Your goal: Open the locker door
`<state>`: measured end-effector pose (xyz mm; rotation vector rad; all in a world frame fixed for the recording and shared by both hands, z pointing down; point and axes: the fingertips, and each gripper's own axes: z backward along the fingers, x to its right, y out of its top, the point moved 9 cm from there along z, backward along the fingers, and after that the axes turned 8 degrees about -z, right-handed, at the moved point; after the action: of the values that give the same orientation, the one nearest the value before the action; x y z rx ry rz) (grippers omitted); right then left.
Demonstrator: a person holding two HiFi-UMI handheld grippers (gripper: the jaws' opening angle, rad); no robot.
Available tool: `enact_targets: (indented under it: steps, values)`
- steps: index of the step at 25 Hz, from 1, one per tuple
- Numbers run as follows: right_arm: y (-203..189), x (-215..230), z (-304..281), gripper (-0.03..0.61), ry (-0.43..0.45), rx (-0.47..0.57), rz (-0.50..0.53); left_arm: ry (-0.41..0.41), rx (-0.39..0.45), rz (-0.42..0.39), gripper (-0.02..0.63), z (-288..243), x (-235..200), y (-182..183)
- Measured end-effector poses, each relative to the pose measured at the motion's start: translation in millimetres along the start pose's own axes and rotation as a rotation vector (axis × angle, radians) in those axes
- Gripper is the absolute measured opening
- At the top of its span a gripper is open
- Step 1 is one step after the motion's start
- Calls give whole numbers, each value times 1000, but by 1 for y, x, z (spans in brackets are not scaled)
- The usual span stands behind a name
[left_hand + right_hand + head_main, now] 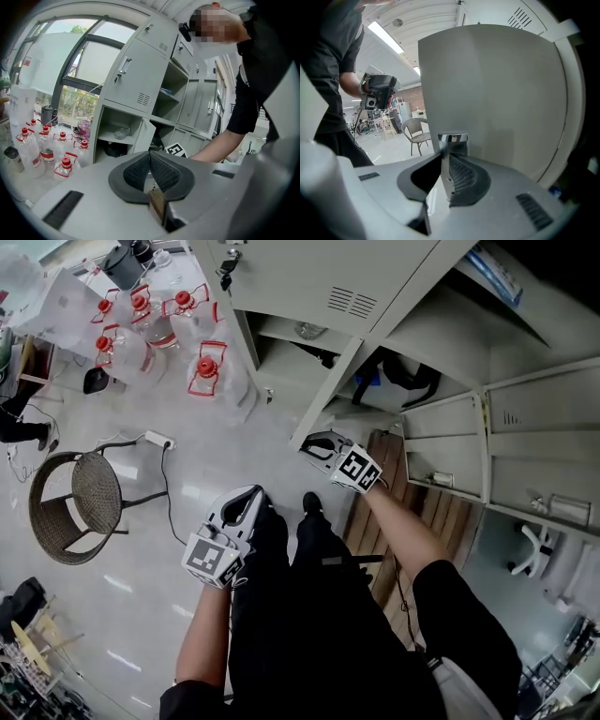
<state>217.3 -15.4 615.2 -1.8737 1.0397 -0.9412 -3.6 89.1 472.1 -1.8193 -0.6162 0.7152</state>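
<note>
Right claw is pinching the free edge of the locker door at frame centre, door standing ajar and likely calling for a steady outward pull, while left claw, pressed together empty, is hanging lower left.

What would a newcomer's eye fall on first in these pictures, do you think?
The right gripper stands out, jaws shut on the edge of the pale grey metal locker door at the head view's centre. Next, the clear water jugs with red caps crowd the floor at upper left, above a round wicker chair.
</note>
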Motion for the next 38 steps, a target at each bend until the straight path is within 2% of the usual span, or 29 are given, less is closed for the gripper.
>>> enact_targets:
  steps: [9,18,29,38]
  values:
    - [-13,3,22,60,61,-27,30,41,8,-14,17,-9,15,6]
    - [-18,6,39,60,109,-65,57,33,-2,-39,17,-19,33,6]
    - [-24,9,57,58,152,-85,77,42,9,-21,17,-28,52,9]
    - [-30,15,67,58,159,-85,96,37,6,-29,17,-34,62,11]
